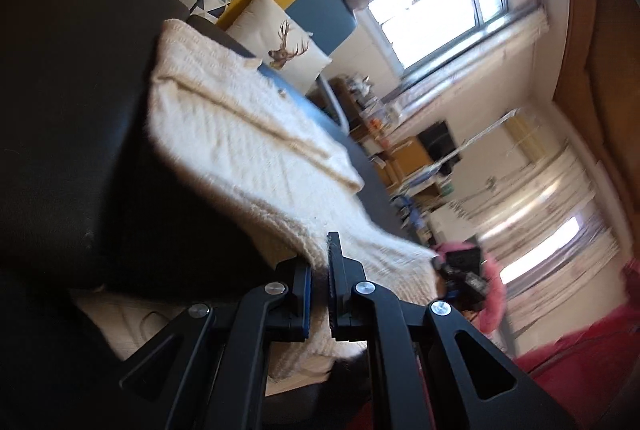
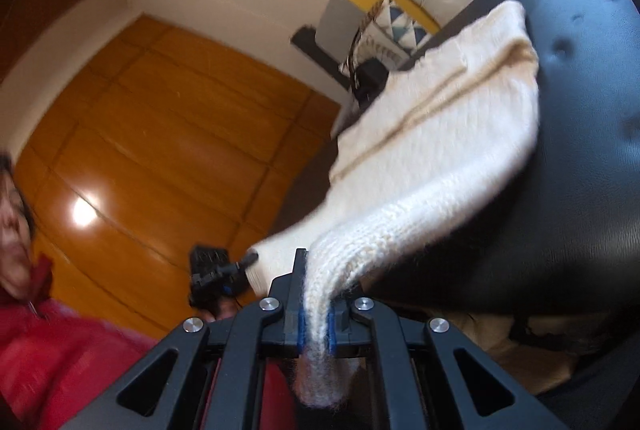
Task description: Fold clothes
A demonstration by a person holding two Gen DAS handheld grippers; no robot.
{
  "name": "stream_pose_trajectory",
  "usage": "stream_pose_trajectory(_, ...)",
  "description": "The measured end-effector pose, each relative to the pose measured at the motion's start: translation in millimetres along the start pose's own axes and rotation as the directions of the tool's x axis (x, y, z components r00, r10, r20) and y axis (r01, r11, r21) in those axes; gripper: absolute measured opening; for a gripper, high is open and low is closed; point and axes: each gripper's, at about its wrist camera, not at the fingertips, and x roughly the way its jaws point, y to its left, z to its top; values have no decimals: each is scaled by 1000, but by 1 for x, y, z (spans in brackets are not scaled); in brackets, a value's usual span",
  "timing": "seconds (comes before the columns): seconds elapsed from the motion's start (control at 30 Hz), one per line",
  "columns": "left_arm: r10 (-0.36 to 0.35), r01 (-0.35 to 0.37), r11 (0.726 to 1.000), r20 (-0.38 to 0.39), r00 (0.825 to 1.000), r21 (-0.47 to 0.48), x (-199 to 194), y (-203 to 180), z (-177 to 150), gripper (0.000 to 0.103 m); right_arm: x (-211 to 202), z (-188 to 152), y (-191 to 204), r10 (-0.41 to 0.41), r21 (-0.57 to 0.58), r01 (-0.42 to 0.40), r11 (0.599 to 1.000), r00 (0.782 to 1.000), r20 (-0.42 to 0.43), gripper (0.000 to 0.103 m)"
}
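While both tongs are pinching the cream sweater's (image 1: 248, 134) hem, left tongs (image 1: 319, 294) and right tongs (image 2: 316, 314) are holding it stretched above the black sofa (image 2: 580, 150), likely for folding.

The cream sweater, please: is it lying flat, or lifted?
Lifted: both the left gripper and right gripper pinch an edge of the cream sweater, raised above the dark seat.

Both claws (image 1: 319, 294) (image 2: 316, 326) clamped, raised.
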Motion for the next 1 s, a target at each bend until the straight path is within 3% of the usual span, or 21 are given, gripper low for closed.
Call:
stream_pose_trajectory(0.3, -17, 19, 999, 74, 997, -38, 27, 1, 82, 5, 20, 91, -16, -1, 43, -3, 999, 995, 105, 6)
stream_pose_trajectory(0.6, -2, 33, 975, 139, 990, -220, 79, 57, 162, 6, 53, 179, -73, -78, 163, 49, 985, 982, 173, 6)
stream_pose_trajectory(0.67, 34, -2, 972, 133, 991, -235, 95, 68, 179, 6, 65, 198, -90, -101, 194, 64, 979, 978, 184, 6)
stream_pose_trajectory(0.8, 91, -61, 962, 99, 991, -267, 126, 90, 201, 6, 95, 232, -127, -144, 263, 93, 960, 973, 182, 6)
stream_pose_trajectory(1.0, 86, -44, 923, 93, 992, -382, 142, 124, 211, 8, 119, 252, -178, -212, 412, 127, 902, 963, 168, 9)
